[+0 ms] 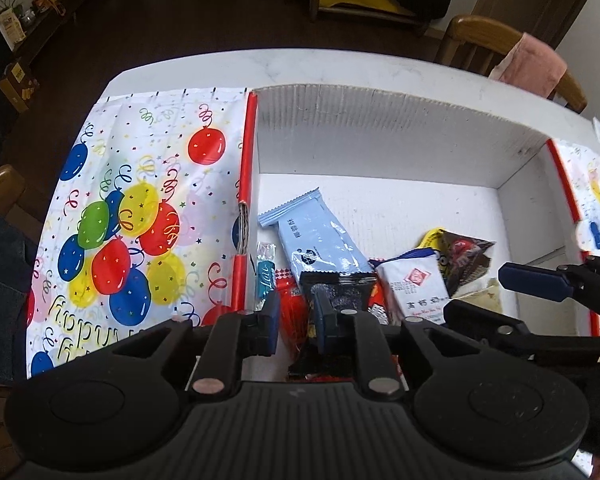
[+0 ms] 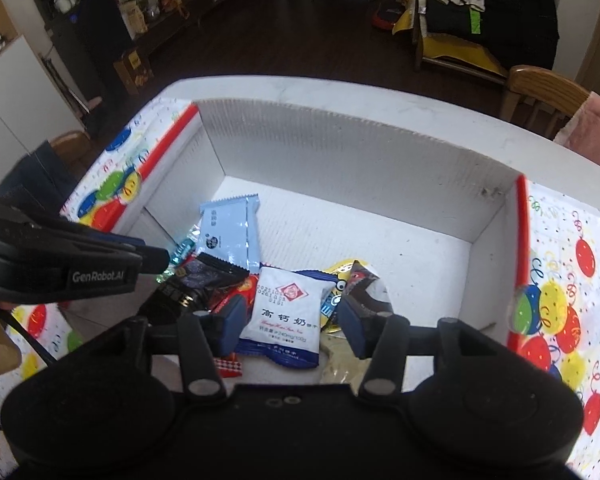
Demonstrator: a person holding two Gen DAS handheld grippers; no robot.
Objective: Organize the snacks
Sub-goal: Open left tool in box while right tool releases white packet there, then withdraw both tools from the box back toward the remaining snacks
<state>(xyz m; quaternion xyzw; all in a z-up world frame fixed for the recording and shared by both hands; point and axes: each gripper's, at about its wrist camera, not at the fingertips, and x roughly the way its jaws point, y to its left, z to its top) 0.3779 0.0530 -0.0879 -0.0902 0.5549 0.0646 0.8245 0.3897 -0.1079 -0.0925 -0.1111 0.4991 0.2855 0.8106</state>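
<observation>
Both tongs hang over a white cardboard box [image 2: 340, 148] on the bench [image 1: 300, 68]. Left tongs [image 1: 298, 314] stand nearly pressed together, a narrow gap between the blue pads; a red wrapper [image 1: 290, 316] shows in that gap, but whether the pads pinch it I cannot tell. Right tongs [image 2: 292, 320] are spread, their pads on either side of a white milk-candy packet [image 2: 286, 312] without pressing it. Snacks lie heaped at the near end of the box floor: a black packet [image 2: 208, 276] beside the white one, a pale blue packet [image 2: 232, 232] behind it, a small teal candy [image 1: 266, 276] by the left wall, and a brown chocolate bag [image 1: 466, 258] on a yellow packet [image 1: 432, 240] toward the right. A balloon-print sheet [image 1: 140, 216] spreads under the box on both sides. Beyond the bench stands a wooden chair [image 1: 484, 36] with a pink cloth [image 1: 528, 66] on its back.
</observation>
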